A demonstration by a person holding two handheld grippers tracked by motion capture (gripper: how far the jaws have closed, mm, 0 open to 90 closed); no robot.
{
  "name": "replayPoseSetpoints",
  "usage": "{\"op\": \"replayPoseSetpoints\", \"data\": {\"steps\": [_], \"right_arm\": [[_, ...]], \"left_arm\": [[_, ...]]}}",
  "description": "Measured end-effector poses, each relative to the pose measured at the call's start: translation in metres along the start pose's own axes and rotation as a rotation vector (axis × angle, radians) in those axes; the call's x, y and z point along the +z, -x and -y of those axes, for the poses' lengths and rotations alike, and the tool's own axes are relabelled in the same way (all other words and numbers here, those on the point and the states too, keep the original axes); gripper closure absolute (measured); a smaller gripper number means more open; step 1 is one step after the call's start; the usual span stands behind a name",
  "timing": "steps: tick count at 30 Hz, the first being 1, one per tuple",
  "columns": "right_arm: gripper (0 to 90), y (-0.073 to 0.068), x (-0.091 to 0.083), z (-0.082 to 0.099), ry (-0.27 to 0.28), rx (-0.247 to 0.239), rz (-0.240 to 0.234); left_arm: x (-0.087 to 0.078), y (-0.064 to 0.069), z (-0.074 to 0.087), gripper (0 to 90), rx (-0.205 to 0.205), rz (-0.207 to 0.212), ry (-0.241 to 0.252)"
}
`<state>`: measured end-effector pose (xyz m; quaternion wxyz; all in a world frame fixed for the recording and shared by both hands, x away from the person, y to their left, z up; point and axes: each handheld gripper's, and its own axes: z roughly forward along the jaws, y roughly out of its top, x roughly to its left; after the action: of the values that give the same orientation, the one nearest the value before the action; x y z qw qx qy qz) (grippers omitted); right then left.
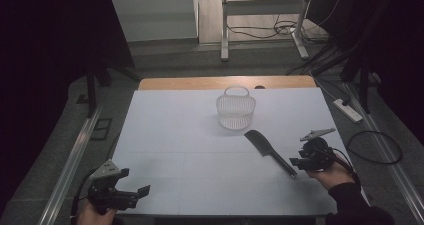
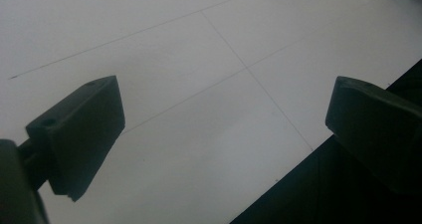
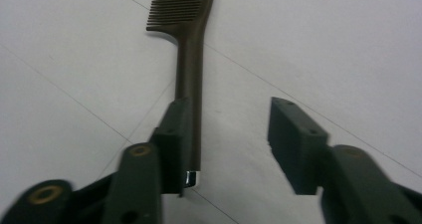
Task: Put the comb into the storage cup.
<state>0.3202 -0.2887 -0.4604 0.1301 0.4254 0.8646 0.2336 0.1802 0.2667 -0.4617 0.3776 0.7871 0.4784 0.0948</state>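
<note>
A black comb (image 1: 267, 150) lies flat on the white table (image 1: 175, 135), teeth toward the far left and handle toward the near right. My right gripper (image 1: 296, 164) is at the handle's end and is open. In the right gripper view the comb (image 3: 190, 59) has its handle between the jaws, lying against the left one, while the right gripper (image 3: 230, 107) leaves a wide gap on the other side. A white mesh basket (image 1: 235, 107) with a handle stands upright behind the comb. My left gripper (image 1: 136, 181) (image 2: 224, 99) is open and holds nothing at the table's near left corner.
The table's front edge (image 2: 298, 169) runs just under the left gripper. A wooden strip (image 1: 225, 82) borders the far side. On the floor to the right lie a power strip (image 1: 347, 110) and a looped cable (image 1: 375, 147).
</note>
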Motion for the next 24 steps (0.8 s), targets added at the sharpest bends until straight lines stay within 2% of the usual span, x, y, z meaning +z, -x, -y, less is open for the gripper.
{"op": "replayPoseSetpoints", "data": {"steps": [5, 13, 15, 17, 24], "right_arm": [[34.1, -0.007, 0.0, -0.005, -0.011, -0.008, -0.007], [11.8, -0.012, 0.0, -0.011, 0.017, -0.003, -0.022], [6.2, -0.013, 0.0, -0.012, 0.032, -0.015, -0.007], [4.2, -0.015, 0.0, -0.013, 0.041, -0.026, 0.01], [0.0, -0.018, 0.001, -0.018, 0.053, -0.041, 0.013]], "left_arm": [[0.0, 0.0, 0.0, 2.7, -0.001, 0.001, 0.001], [0.0, 0.0, 0.0, 2.7, -0.001, 0.002, 0.002], [0.0, 0.0, 0.0, 2.7, -0.001, 0.002, 0.002], [0.0, 0.0, 0.0, 2.7, -0.001, 0.002, 0.001], [0.0, 0.0, 0.0, 2.7, -0.001, 0.002, 0.0]]}}
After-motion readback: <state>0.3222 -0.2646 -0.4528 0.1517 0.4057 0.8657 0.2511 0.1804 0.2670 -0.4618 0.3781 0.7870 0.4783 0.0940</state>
